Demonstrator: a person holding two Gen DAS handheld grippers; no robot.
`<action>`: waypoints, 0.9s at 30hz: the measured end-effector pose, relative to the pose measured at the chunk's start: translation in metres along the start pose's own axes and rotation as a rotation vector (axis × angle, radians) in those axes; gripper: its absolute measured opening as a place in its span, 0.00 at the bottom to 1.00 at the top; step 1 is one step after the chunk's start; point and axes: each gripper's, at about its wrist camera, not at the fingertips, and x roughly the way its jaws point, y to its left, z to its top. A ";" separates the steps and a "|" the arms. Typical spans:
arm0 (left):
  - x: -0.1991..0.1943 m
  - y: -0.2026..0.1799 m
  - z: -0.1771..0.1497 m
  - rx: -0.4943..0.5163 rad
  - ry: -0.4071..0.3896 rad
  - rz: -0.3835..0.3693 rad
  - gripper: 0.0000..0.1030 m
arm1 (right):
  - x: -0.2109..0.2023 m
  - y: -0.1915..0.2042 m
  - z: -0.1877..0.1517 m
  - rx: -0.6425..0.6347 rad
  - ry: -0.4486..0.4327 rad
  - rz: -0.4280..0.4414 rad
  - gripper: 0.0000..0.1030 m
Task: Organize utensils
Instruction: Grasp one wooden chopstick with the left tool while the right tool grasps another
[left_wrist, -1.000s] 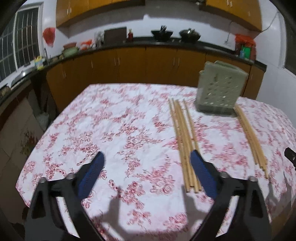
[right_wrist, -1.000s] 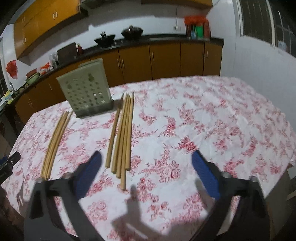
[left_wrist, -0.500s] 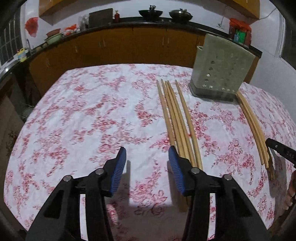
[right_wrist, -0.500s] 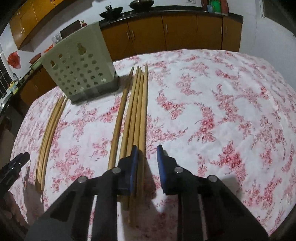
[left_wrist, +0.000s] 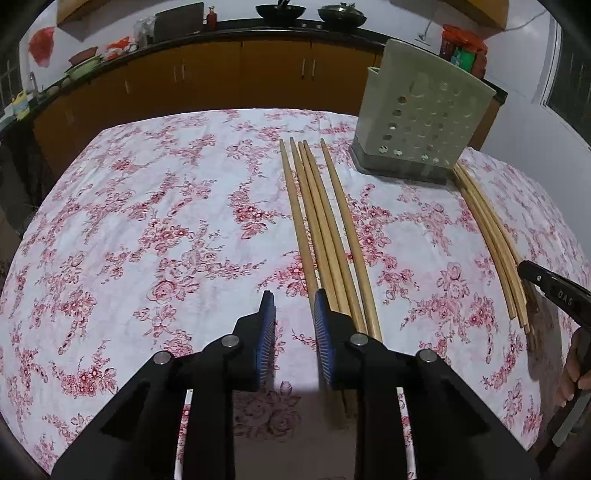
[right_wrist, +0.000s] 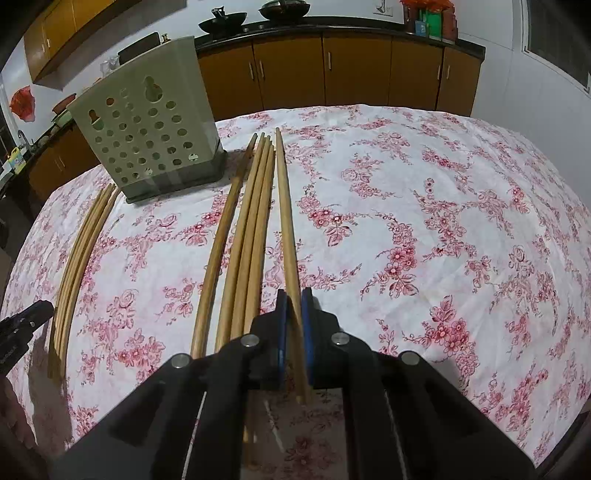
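Several long wooden chopsticks (left_wrist: 325, 225) lie in a group left of a perforated green utensil holder (left_wrist: 421, 118); a second group (left_wrist: 491, 236) lies right of it. My left gripper (left_wrist: 293, 302) hovers low over the near end of its group, jaws narrowly apart, nothing between them. In the right wrist view my right gripper (right_wrist: 291, 299) is shut on the rightmost chopstick (right_wrist: 285, 206) of the group (right_wrist: 247, 229) in front of the holder (right_wrist: 147, 129). The other group (right_wrist: 79, 254) lies at the left.
The table wears a white cloth with red flowers (left_wrist: 147, 229). Brown kitchen cabinets (left_wrist: 221, 77) and a dark counter with pots run behind it. The other gripper's tip shows at the edge of each view (left_wrist: 554, 291), (right_wrist: 22, 325).
Both grippers went from wide open to closing while lowering toward the chopsticks. The right one has now closed on a single chopstick; the left has narrowed further beside its group.
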 end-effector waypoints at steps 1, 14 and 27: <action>0.000 -0.001 0.001 0.003 0.000 -0.002 0.22 | 0.000 0.000 -0.001 0.002 0.000 0.000 0.10; 0.016 0.001 0.011 0.054 0.004 0.076 0.08 | 0.000 -0.002 0.000 -0.014 -0.016 -0.007 0.09; 0.019 0.032 0.019 0.036 -0.039 0.080 0.08 | 0.008 -0.024 0.009 0.015 -0.071 -0.049 0.09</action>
